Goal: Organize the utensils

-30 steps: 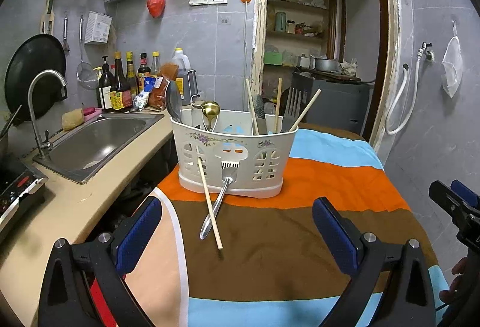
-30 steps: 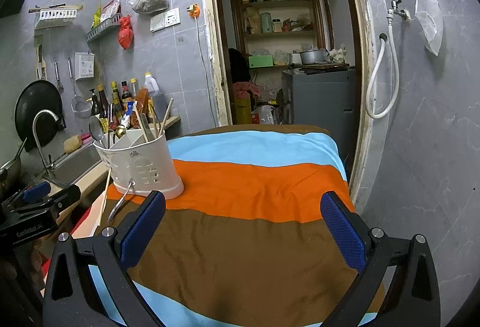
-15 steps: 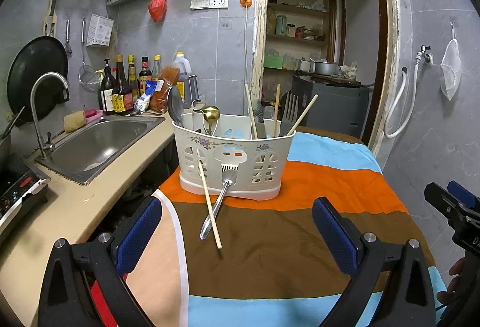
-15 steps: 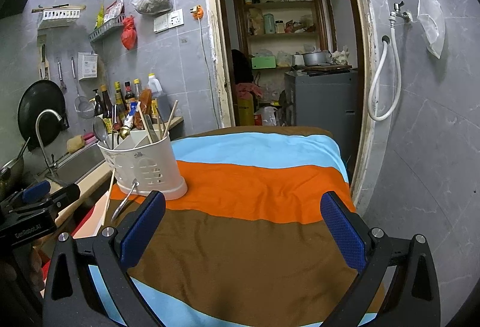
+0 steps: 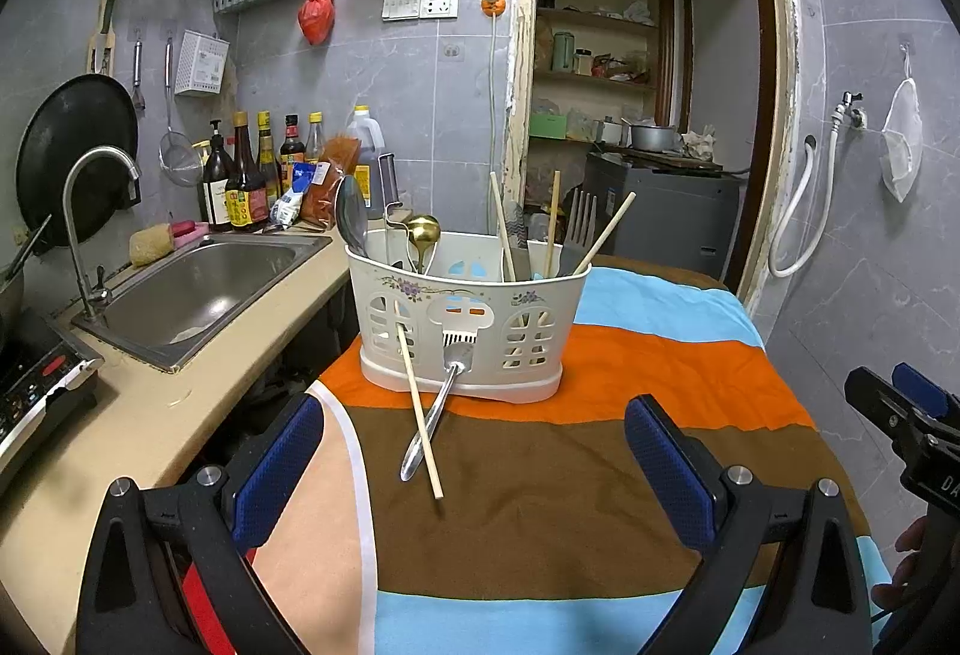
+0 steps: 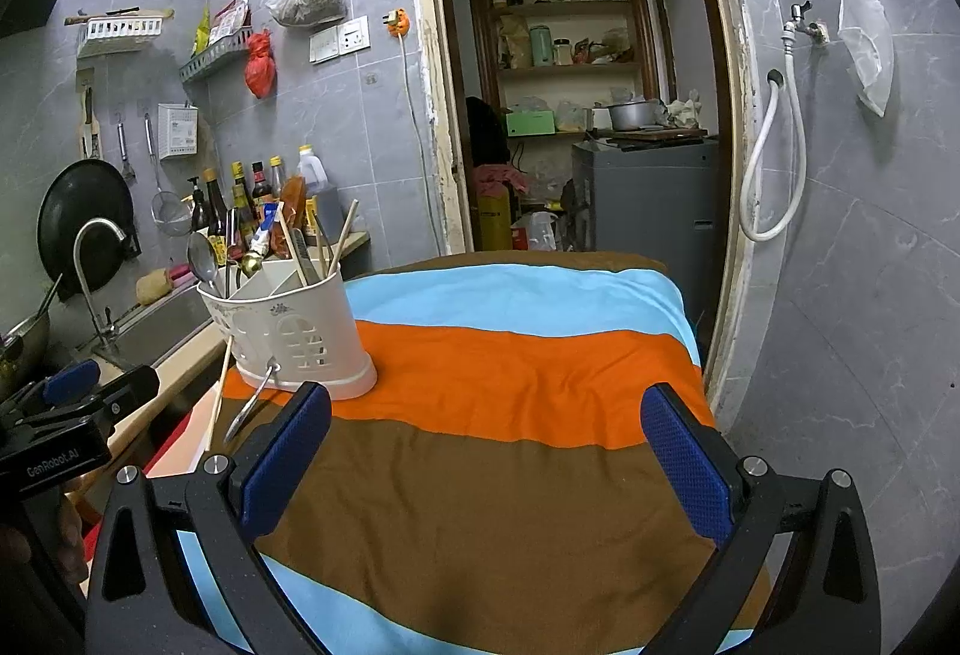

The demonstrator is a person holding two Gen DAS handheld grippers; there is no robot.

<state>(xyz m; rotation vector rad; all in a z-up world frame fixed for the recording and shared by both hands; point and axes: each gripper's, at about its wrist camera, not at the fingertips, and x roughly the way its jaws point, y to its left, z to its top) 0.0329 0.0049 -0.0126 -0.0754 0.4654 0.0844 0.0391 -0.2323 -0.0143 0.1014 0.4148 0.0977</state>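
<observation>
Mostly sorted, two pieces outstanding. Left hand-held gripper [image 5: 474, 454]: jaws spread wide, nothing between the blue pads [image 5: 277, 469], held low over the striped cloth [image 5: 570, 475] on the near side of the caddy. Right hand-held gripper [image 6: 486, 466]: likewise wide open and empty, also short of the caddy and off toward its doorway side, facing the bare middle of the cloth.

Just ahead of the left gripper, two loose items lie on the cloth with their far ends leaning against the caddy's near wall: a single wooden chopstick [image 5: 418, 409] and a metal utensil [image 5: 433, 418], its handle reaching back toward the gripper. They cross one another. The utensil's head sits against the wall, so I cannot tell its type for certain.

Utensil caddy [image 5: 468, 331]: white plastic, divided, upright on the orange stripe of the cloth. Already standing inside it: a steel spoon [image 5: 350, 223] and a gold spoon [image 5: 423, 235] on the sink side; three chopsticks [image 5: 501, 229], a fork [image 5: 581, 229] and what looks like a knife on the doorway side.

Judgement: bulk of the job done. Left to do: the stray chopstick and the metal utensil, each to go into its matching compartment. Neither is grasped yet; the left gripper is the nearer one.
</observation>
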